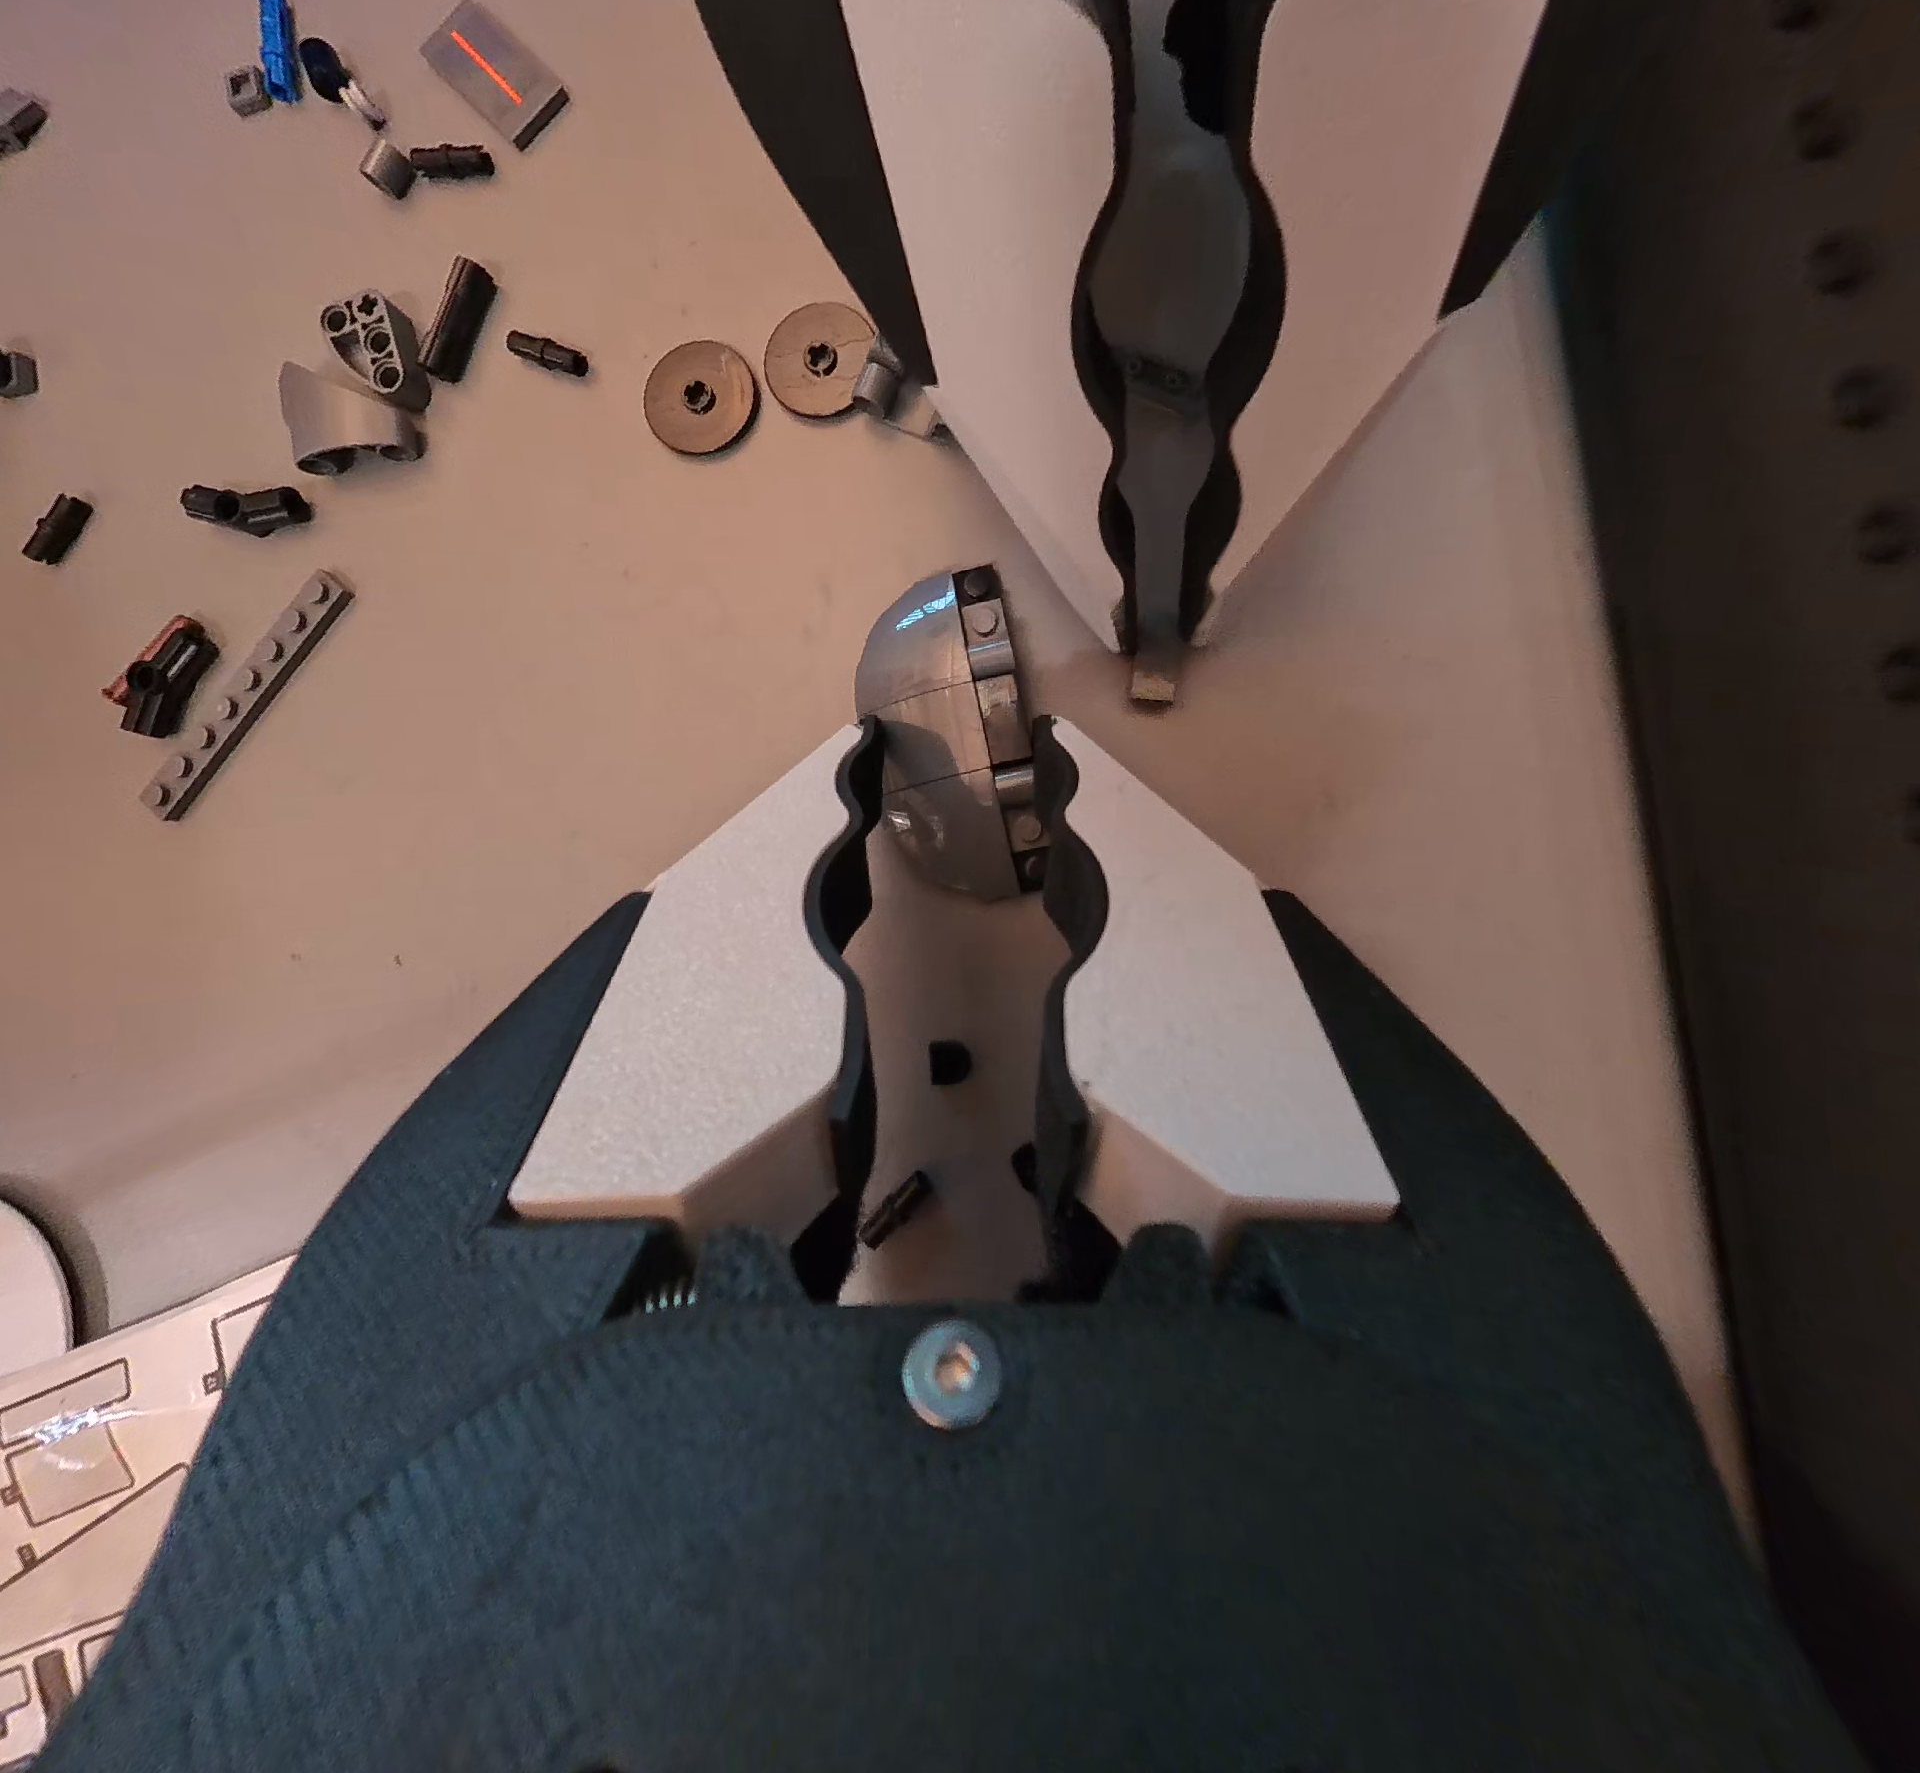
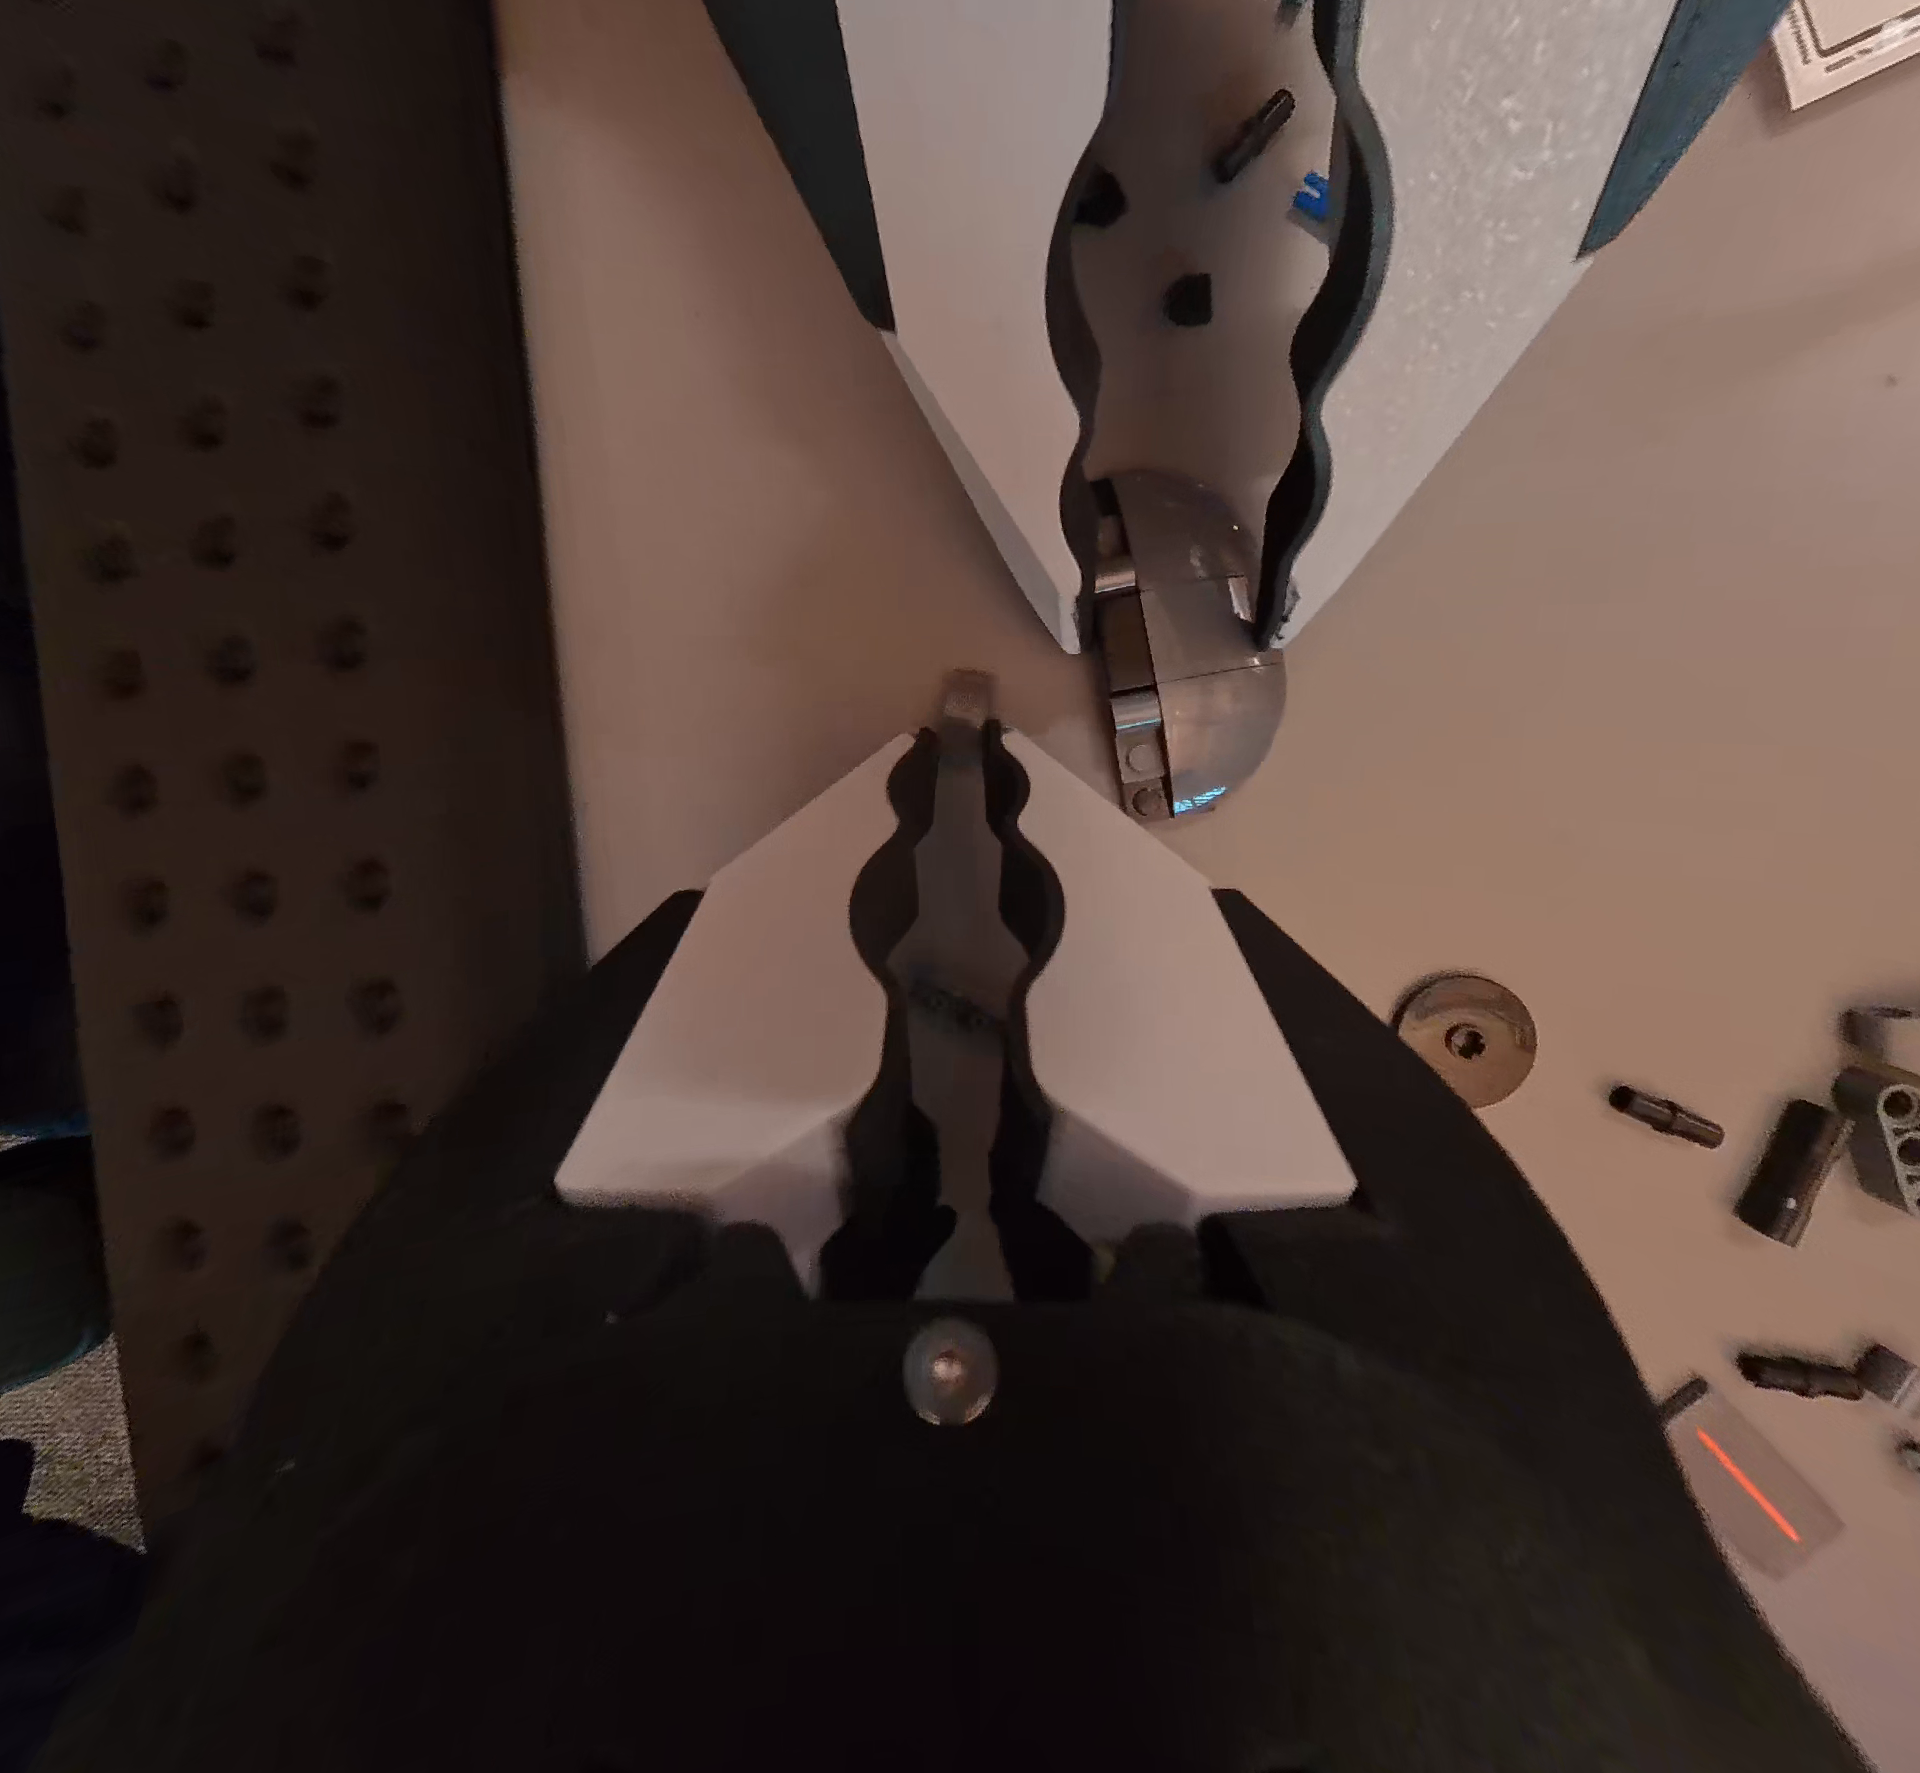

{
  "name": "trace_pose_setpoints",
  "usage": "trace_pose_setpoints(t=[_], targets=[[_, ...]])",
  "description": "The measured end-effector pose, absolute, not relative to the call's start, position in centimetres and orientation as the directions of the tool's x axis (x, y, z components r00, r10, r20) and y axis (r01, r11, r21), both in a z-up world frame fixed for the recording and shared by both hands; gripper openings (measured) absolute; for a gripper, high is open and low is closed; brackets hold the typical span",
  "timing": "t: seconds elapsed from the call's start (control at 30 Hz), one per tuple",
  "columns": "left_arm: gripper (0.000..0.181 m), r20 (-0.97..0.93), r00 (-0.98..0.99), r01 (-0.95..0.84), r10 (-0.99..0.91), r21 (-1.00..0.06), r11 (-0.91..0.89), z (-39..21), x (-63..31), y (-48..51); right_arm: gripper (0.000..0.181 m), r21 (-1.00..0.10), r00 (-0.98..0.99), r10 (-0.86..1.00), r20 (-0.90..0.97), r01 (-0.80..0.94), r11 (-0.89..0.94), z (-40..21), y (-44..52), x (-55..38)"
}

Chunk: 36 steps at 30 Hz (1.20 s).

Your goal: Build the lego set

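Two grippers meet tip to tip: left gripper [image 1: 956, 747] clamps a grey half-dome brick assembly [image 1: 940, 684]; right gripper [image 2: 961, 731], pinching a thin grey flat piece [image 2: 966, 693], sits at its 2 o'clock.

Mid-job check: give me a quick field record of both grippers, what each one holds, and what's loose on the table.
left gripper: shut on grey dome assembly
right gripper: shut on small grey piece
gap: dome and small piece close together, not joined
loose parts: two round discs, long grey plate, black pins, striped tile
surface: light table
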<state>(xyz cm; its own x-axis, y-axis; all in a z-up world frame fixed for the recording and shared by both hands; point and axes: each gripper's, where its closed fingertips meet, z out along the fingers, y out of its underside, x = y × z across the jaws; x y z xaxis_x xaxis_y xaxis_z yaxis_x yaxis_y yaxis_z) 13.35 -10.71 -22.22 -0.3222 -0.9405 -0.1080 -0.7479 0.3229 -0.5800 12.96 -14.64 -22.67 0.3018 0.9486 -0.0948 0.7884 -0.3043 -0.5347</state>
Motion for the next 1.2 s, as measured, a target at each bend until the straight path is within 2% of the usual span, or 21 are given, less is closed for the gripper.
trace_pose_setpoints(t=[0.03, 0.47, 0.63, 1.2], targets=[[0.026, -0.108, -0.322, -0.748, -0.94, -0.58, 0.323, -22.2, 13.3, -10.7, 0.007, -0.535, 0.301, 0.949, -0.088, 0.79, -0.3, -22.7, -14.6, 13.0], [0.026, -0.1, -0.335, -0.742, -0.937, -0.585, 0.328, -22.2, 13.3, -10.9, 0.007, -0.582, 0.345, 0.939, -0.006, 0.762, -0.284, -21.4, -12.8, 14.9], [0.027, -0.099, -0.34, -0.74, -0.935, -0.586, 0.331, -22.2, 13.3, -11.0, 0.006, -0.524, 0.342, 0.939, 0.047, 0.809, -0.268, -22.4, -12.3, 15.5], [0.026, -0.097, -0.344, -0.738, -0.934, -0.587, 0.333, -22.2, 13.3, -11.1, 0.007, -0.506, 0.318, 0.934, 0.164, 0.84, -0.197, -21.9, -11.9, 15.2]])
